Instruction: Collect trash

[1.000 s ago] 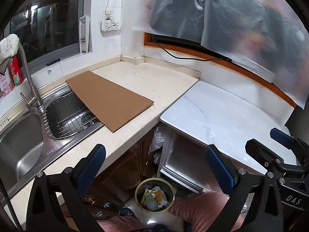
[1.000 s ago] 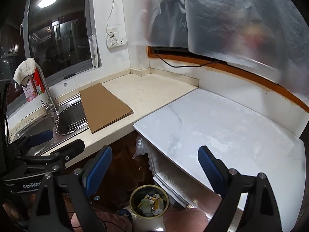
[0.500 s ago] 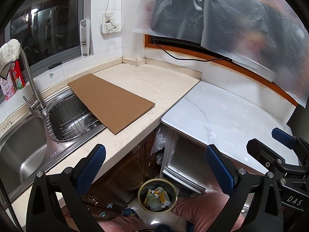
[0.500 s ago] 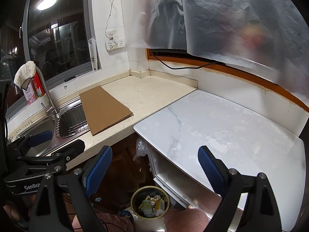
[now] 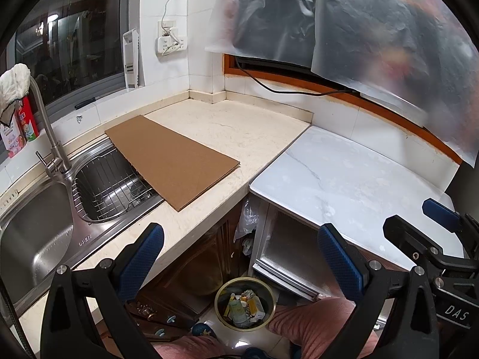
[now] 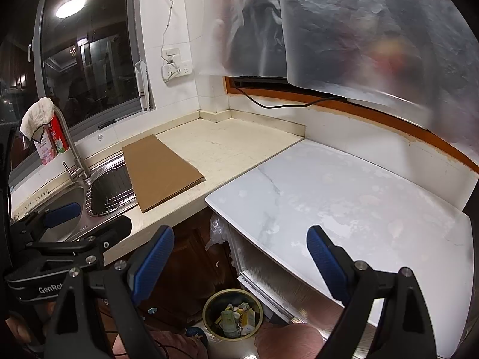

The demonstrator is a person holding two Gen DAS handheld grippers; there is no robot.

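A round yellow-rimmed trash bin point(image 5: 244, 302) stands on the floor under the counter, holding several wrappers and small packets; it also shows in the right wrist view point(image 6: 233, 314). My left gripper point(image 5: 239, 257) is open and empty, held above the bin at the counter's edge. My right gripper point(image 6: 239, 254) is open and empty, beside the left one, over the front of the white marble top point(image 6: 359, 197). A flat brown cardboard sheet point(image 5: 170, 158) lies on the beige counter, partly over the sink basket.
A steel double sink point(image 5: 39, 230) with a tap point(image 5: 51, 143) is at the left. A cloth hangs on the tap. Wall sockets point(image 5: 170, 42) and a cable point(image 5: 284, 89) are at the back. Plastic sheeting point(image 5: 359, 24) hangs overhead. A knee in pink point(image 5: 311, 323) is beside the bin.
Both views have drifted slightly back and up, so the counter and bin sit a little lower and to the right. Both grippers stay open and empty.
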